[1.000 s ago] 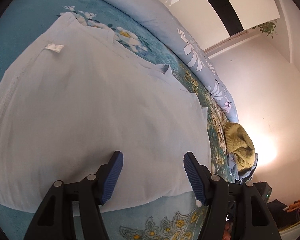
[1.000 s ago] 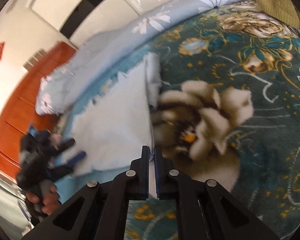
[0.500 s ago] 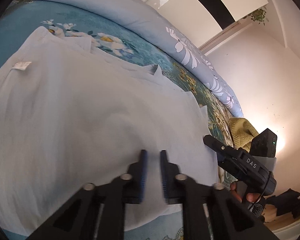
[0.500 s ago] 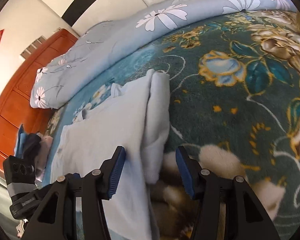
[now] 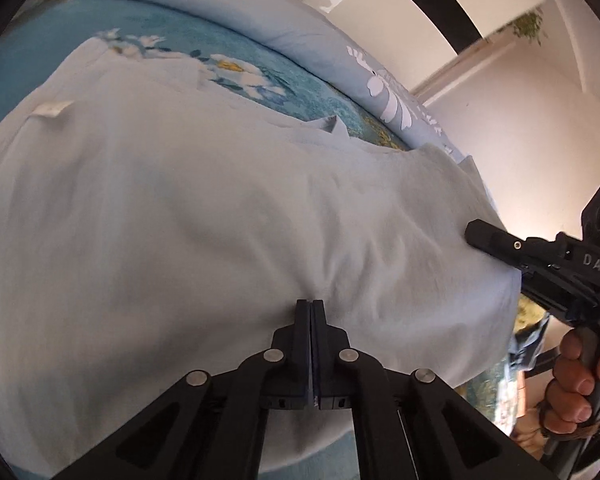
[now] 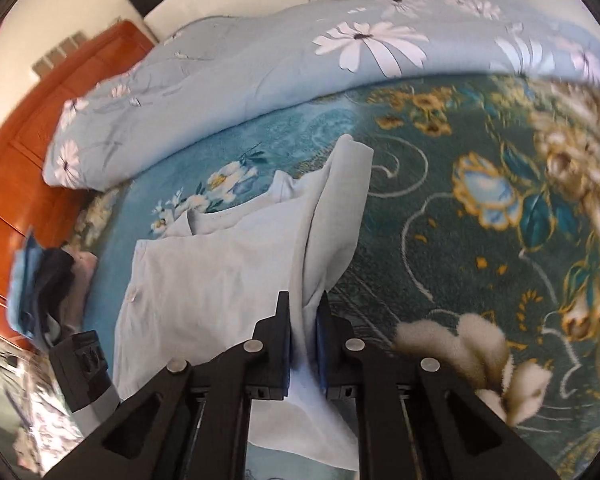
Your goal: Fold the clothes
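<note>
Pinching the pale garment (image 5: 220, 208): left gripper (image 5: 310, 305), right gripper (image 6: 303, 300).

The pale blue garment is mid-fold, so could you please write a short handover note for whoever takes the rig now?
Left tool: shut on the pale blue garment, pinching its near edge.
Right tool: shut on the garment's folded right edge.
The garment lies spread on the floral blanket; its white tag faces up.
Done: both edges gripped.
Left: lift and fold it over, then smooth it.

A bed (image 6: 440, 208) with a teal floral blanket carries a pale blue garment (image 5: 220, 208); a daisy-print quilt (image 6: 260, 60) lies along its far edge.
</note>
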{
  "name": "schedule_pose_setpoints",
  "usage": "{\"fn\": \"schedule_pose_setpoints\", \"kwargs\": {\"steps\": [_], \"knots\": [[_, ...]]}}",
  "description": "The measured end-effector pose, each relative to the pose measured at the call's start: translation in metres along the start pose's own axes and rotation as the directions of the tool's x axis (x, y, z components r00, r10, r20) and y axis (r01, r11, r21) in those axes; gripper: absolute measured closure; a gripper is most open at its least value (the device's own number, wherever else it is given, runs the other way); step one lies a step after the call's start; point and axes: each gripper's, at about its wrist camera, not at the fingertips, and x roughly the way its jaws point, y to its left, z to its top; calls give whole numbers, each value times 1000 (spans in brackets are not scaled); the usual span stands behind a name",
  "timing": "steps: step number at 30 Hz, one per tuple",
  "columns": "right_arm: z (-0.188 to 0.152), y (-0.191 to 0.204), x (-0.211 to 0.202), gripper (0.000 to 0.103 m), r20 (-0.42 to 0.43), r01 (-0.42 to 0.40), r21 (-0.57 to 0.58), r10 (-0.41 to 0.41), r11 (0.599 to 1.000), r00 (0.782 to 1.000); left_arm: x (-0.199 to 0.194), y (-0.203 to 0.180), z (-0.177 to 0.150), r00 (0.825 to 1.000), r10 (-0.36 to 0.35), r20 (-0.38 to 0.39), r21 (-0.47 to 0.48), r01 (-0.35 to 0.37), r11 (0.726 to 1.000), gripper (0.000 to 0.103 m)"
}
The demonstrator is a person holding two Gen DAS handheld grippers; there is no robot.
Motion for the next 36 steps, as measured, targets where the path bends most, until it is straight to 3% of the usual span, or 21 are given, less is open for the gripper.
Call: {"fn": "schedule_pose_setpoints", "kwargs": {"steps": [3, 6, 8, 11, 14, 20, 22, 24, 26, 27, 28, 32, 36], "knots": [[8, 32, -5, 92, -17, 59, -44, -59, 997, 998, -48, 28, 6, 995, 7, 103, -81, 1, 997, 101], [14, 72, -6, 92, -47, 111, -118, -117, 987, 992, -96, 67, 8, 976, 55, 211, -209, -10, 978, 101], [18, 102, -2, 92, -73, 144, -163, -157, 976, 985, -118, 88, 9, 967, 84, 242, -260, -19, 966, 100], [19, 144, 11, 92, -108, 172, -213, -198, 962, 974, -137, 114, 9, 958, 137, 252, -323, -50, 945, 100], [14, 178, 36, 92, -141, 178, -233, -214, 956, 966, -147, 133, 6, 961, 113, 254, -380, -8, 925, 100], [-18, 227, 101, 92, -237, 172, -260, -235, 950, 943, -157, 137, 6, 965, 56, 255, -365, 43, 930, 100], [-28, 233, 111, 91, -260, 169, -274, -242, 947, 935, -157, 138, 6, 968, 29, 249, -364, 66, 929, 100], [-31, 232, 110, 84, -272, 118, -262, -191, 958, 943, -156, 140, 5, 969, -2, 245, -365, 95, 926, 101], [-30, 225, 98, 82, -303, -29, -200, -34, 979, 952, -154, 142, 5, 970, -35, 239, -365, 124, 923, 101], [-29, 222, 91, 81, -316, -113, -162, 56, 980, 947, -152, 142, 5, 972, -50, 231, -364, 134, 922, 100], [-28, 216, 82, 81, -299, -138, -149, 89, 979, 950, -149, 142, 4, 973, -65, 222, -366, 145, 919, 100], [-22, 189, 46, 81, -175, -86, -156, 58, 984, 983, -137, 140, 0, 976, -136, 173, -381, 193, 904, 96], [-19, 169, 47, 81, -180, -72, -125, 49, 990, 982, -124, 128, -3, 983, -145, 113, -355, 177, 918, 73]]}}
